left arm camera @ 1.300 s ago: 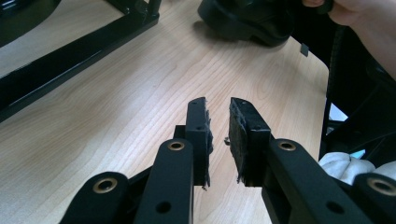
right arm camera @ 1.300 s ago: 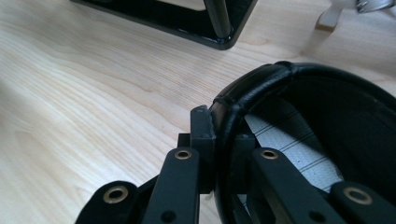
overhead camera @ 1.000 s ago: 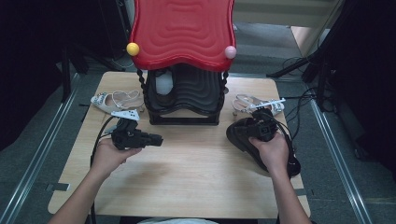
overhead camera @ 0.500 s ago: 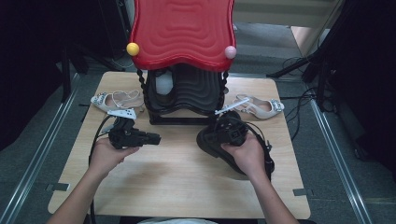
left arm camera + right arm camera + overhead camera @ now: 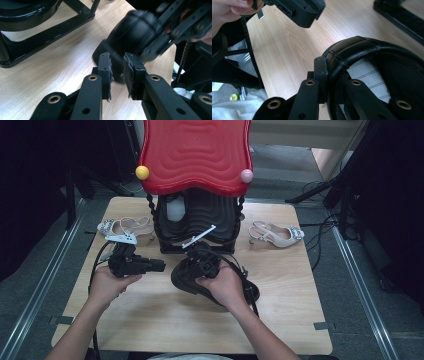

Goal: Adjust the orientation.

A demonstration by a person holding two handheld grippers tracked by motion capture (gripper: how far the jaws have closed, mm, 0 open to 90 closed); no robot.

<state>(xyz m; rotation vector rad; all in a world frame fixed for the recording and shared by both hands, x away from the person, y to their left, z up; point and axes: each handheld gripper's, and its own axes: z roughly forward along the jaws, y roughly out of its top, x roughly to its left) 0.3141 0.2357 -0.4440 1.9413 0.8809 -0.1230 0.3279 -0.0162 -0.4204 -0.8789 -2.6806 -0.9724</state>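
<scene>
Two grippers over the wooden desk (image 5: 150, 320), one per hand. Right gripper (image 5: 202, 262) sits mid-desk just in front of the black rack (image 5: 200, 220) with the red wavy top (image 5: 195, 155), jaws clamped on the rim of a black shoe (image 5: 187, 280); in the right gripper view one jaw is outside the padded collar (image 5: 352, 50) and the other inside, over the striped insole (image 5: 367, 72). Left gripper (image 5: 157, 266) is held level at left, pointing toward the shoe, jaws a little apart with nothing between them; in the left gripper view the frayed pads (image 5: 108, 67) sit just short of the shoe's rounded black end (image 5: 132, 32). One pale strappy sandal (image 5: 125, 226) lies at the rack's left, another (image 5: 277, 234) at its right, well apart. Yellow ball (image 5: 142, 172) and pink ball (image 5: 246, 175) on the red top's front corners.
</scene>
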